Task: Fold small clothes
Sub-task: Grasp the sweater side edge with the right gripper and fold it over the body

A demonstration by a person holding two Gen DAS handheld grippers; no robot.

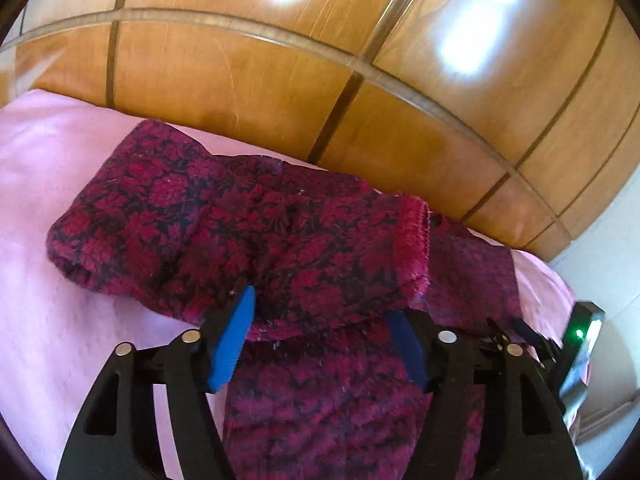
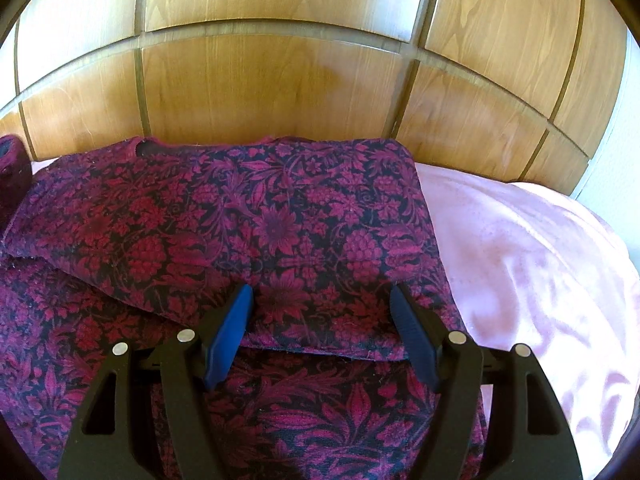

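Nearest in the left wrist view, the left gripper [image 1: 320, 320] stands with its blue-padded jaws apart; a rolled fold of cloth bulges between the fingertips, but the pads do not press on it, so nothing is held. In the right wrist view the right gripper [image 2: 322, 320] is likewise spread wide above the cloth, its pads clear of the fabric and empty.

Under both lies the task's thing, a dark crimson-and-black floral knit garment [image 2: 256, 216], spread on a pale pink satin bedsheet [image 2: 540, 260]. On the right side it lies fairly flat, an upper layer already laid over a lower one, with a straight folded edge running just ahead of the right fingertips. On the left side it is untidy: a thick sleeve-like roll [image 1: 192, 220] slumps across the body, and a fuzzy ribbed hem [image 1: 414, 240] stands up near the middle.

The knit looks soft, limp and fairly thick, probably light enough for one gripper yet prone to sag and bunch. The satin beneath seems slippery, so the whole piece may slide when pulled. A sensible hold would be the ribbed hem or the end of the roll, pinching through a single layer at an edge.

Farthest off rises a glossy brown wooden panelled headboard [image 2: 280, 80].
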